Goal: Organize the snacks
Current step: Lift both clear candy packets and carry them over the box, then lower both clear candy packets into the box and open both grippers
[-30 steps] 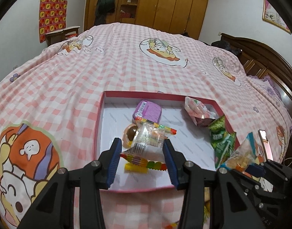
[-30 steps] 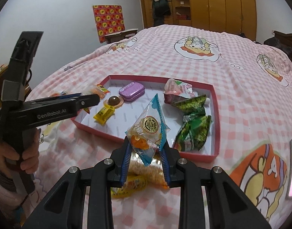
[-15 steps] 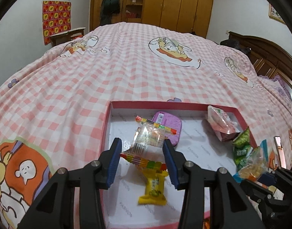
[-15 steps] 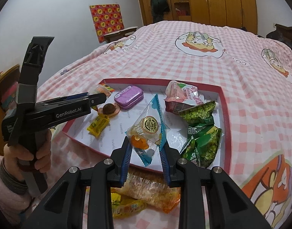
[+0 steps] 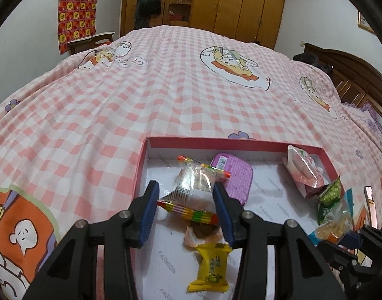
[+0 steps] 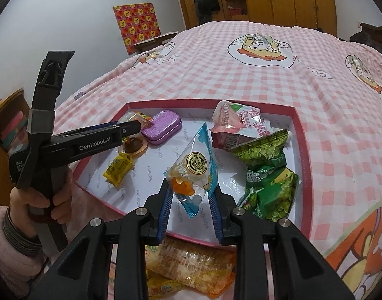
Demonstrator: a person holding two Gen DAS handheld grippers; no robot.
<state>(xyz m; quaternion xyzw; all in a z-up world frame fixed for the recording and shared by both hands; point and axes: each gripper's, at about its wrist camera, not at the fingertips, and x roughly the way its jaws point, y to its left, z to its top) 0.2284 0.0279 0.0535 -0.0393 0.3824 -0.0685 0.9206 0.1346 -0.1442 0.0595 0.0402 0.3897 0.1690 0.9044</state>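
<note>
A red-rimmed shallow box (image 5: pixel 191 141) (image 6: pixel 302 135) lies on the pink checked bed. My left gripper (image 5: pixel 184 197) is shut on a clear snack packet with rainbow-striped ends (image 5: pixel 194 187), held over the box's left part, above a brown round sweet (image 5: pixel 203 230) and a yellow packet (image 5: pixel 212 267). My right gripper (image 6: pixel 191 197) is shut on a clear, blue-edged triangular packet (image 6: pixel 194 172), held over the box's near edge. In the box lie a purple tin (image 6: pixel 162 126), a pink pouch (image 6: pixel 238 125) and green pea packets (image 6: pixel 268 172).
Orange and yellow snack packets (image 6: pixel 188 267) lie on the bed just in front of the box, under my right gripper. A phone (image 5: pixel 369 195) lies to the right of the box. Wardrobes and a wooden headboard stand beyond the bed.
Both grippers have moved forward over the box with their packets. The left one now hangs past the yellow packet, near the purple tin.
</note>
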